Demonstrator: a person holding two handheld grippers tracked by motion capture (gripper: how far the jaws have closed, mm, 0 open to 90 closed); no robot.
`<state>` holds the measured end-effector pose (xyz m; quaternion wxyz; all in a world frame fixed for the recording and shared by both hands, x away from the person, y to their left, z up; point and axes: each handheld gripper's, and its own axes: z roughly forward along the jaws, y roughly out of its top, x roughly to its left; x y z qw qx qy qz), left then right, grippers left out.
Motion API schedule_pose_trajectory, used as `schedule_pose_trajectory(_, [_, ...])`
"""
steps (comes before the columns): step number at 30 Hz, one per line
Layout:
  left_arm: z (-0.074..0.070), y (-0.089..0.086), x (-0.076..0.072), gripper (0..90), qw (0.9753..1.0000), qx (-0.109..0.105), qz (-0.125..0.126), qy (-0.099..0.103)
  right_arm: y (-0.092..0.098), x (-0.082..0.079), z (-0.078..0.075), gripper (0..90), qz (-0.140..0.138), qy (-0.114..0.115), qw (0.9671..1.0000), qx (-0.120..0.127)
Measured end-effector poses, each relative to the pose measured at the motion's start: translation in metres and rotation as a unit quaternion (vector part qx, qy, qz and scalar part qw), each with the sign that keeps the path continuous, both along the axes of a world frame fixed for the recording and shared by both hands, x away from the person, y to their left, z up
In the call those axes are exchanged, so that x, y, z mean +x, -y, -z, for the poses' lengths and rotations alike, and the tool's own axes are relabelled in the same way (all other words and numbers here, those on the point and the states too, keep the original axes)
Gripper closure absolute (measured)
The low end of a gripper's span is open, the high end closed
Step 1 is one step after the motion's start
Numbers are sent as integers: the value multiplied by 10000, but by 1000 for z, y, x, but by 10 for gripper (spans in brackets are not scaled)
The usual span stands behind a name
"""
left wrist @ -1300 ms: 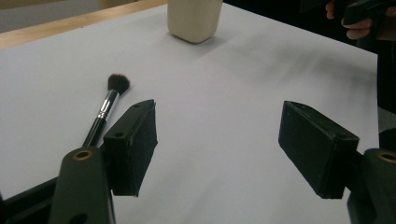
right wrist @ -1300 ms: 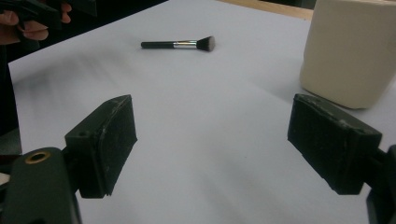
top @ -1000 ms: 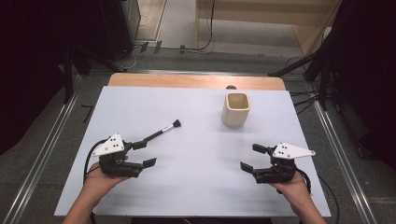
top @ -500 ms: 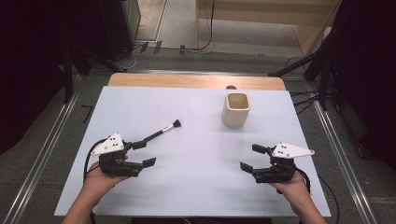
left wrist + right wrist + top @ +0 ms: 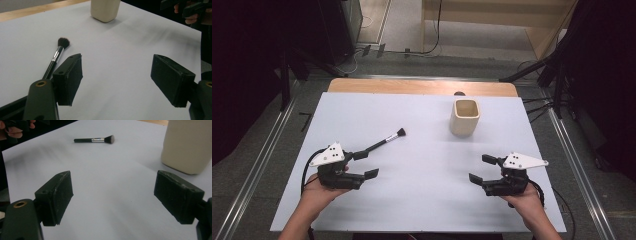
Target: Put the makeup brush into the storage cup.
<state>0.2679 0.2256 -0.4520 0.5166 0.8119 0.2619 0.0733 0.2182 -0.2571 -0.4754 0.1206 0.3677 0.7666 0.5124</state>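
Observation:
A black-handled makeup brush (image 5: 384, 141) with a silver ferrule lies flat on the white table, left of centre; it also appears as the brush (image 5: 55, 58) and the brush (image 5: 95, 139). A cream square cup (image 5: 465, 117) stands upright at the back right, seen too as the cup (image 5: 105, 9) and the cup (image 5: 189, 143). My left gripper (image 5: 366, 164) rests open near the front left, just beside the brush's handle end, with nothing between its jaws. My right gripper (image 5: 482, 169) is open at the front right, empty, a short way in front of the cup.
The white tabletop (image 5: 427, 165) has a wooden strip (image 5: 422, 87) along its far edge. Metal rails run along both sides on the floor. Dark stands and cables sit beyond the table.

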Motion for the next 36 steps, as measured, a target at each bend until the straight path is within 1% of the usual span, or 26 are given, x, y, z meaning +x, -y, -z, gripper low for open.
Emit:
schedule_pose_trajectory(2, [0, 0, 0, 262, 10000, -7, -5, 0, -1, 0, 0, 163, 3, -10, 10000, -51])
schedule_pose_trajectory(9, [-1, -1, 0, 261, 10000, -22, -37, 3, -1, 0, 0, 163, -20, -25, 10000, -31])
schedule_pose_trajectory(12, [-1, -1, 1, 260, 10000, -22, -71, 11, -2, 0, 0, 163, -13, -15, 10000, -69])
schedule_pose_trajectory(23, [-2, -5, 7, 260, 9997, 0, -218, 69, -4, 1, 2, 163, -60, -58, 9999, -86])
schedule_pose_trajectory(26, [-3, -6, 10, 261, 9996, -52, -283, 69, -4, 1, 2, 162, -79, -82, 9999, -104])
schedule_pose_trajectory(36, [-2, -8, 15, 261, 9992, -55, -382, 68, -5, 2, 3, 163, -103, -95, 9998, -110])
